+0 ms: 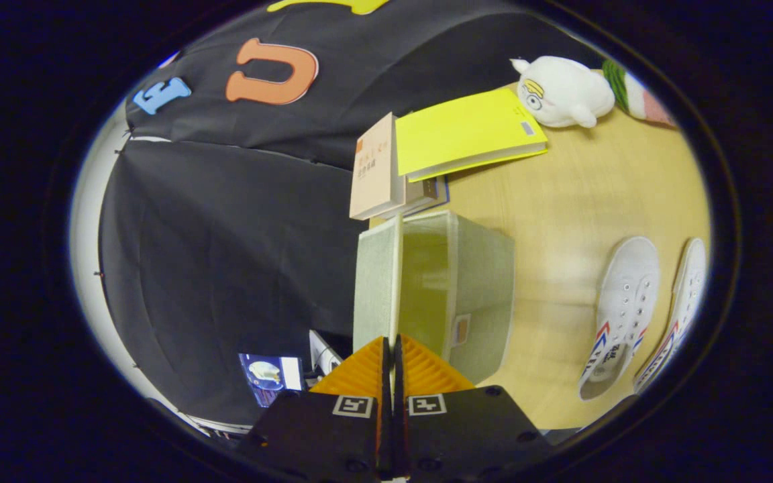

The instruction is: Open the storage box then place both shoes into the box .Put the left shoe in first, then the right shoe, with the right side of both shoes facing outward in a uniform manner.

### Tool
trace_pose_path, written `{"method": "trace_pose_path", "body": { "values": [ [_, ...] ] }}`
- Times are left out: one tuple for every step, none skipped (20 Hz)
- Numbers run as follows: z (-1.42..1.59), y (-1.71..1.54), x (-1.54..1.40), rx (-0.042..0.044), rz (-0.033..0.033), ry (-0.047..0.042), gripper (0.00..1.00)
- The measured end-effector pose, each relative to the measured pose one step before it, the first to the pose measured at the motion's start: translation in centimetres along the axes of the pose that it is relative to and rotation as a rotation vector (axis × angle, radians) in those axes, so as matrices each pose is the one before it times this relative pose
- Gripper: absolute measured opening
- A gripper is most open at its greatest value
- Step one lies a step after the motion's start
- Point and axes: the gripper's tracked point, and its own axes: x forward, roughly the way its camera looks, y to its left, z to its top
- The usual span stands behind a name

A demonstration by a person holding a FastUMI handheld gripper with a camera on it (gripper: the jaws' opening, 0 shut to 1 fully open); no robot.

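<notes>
Gripper nearest the camera, fingers pressed together on the thin edge of the storage box lid, pinching it from both sides. Lid is a pale grey-green fabric panel, swung up and standing edge-on to the camera, right ahead of the fingertips. Storage box same grey-green fabric, boxy, open, inside empty and lit yellowish-green; small tag on its near face. Box sits on a light wooden table.

Relative to the box: two white lace-up canvas shoes lie well apart from it on the table, side by side, with red and blue stripes at the sides. Nearer shoe shows its top and laces; farther shoe partly cut off, just beside the first. Beyond the box, close to its far wall, a stack of books with a yellow book on top. Farther past the books, a white plush toy and a green and pink striped item beside it.
</notes>
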Motion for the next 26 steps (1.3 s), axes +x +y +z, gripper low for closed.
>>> {"method": "trace_pose_path", "body": {
  "values": [
    [-0.060,1.345,-0.114,-0.00877,-0.00435,-0.00318,0.05],
    [0.014,1.434,-0.094,0.00088,0.00056,-0.00396,0.05],
    [-0.061,1.533,-0.047,0.00473,0.00309,-0.00630,0.05],
    [0.039,1.521,0.231,0.00271,0.00132,-0.00672,0.06],
    [0.004,1.441,0.367,-0.00198,-0.00187,-0.00557,0.06],
    [0.068,1.528,0.444,-0.01492,0.00358,-0.00498,0.05],
    [-0.209,1.262,0.751,-0.01691,-0.01183,0.00253,0.06],
    [-0.138,1.008,0.631,-0.01341,-0.01566,0.00131,0.06],
    [0.057,1.495,0.672,-0.01511,-0.00151,-0.00513,0.06],
    [0.046,1.526,0.903,-0.01774,0.00272,-0.00074,0.06],
    [-0.070,1.333,0.796,-0.01649,-0.00222,0.00289,0.07],
    [0.116,1.098,0.910,-0.01482,-0.00272,0.00210,0.08],
    [0.081,1.017,0.917,-0.01093,-0.00517,-0.00020,0.08],
    [0.176,0.933,0.950,-0.00827,-0.00289,0.00020,0.08],
    [-0.053,1.074,1.011,-0.01217,0.00043,0.00283,0.09],
    [0.138,0.526,0.986,-0.01225,-0.00887,0.00088,0.10],
    [0.139,0.521,0.769,-0.01427,-0.00469,-0.00316,0.10],
    [0.101,0.438,0.943,-0.01250,-0.00595,-0.00250,0.13],
    [-0.261,0.701,0.644,-0.00776,0.00132,0.00889,0.15],
    [-0.377,0.648,0.591,-0.00536,0.00626,0.01675,0.31],
    [-0.238,0.471,0.413,-0.00586,-0.00226,0.01172,0.46],
    [0.087,0.036,0.830,-0.00431,-0.01209,0.00670,0.62],
    [-0.254,-0.296,-0.220,-0.00329,-0.01285,0.00624,0.77],
    [-0.191,-0.247,0.516,0.00196,-0.02477,0.00708,0.92],
    [-0.234,-0.630,-0.197,0.00471,-0.02646,0.00390,1.00],
    [0.072,-0.823,-0.072,0.00583,-0.02980,-0.00232,1.00]
  ]
}}
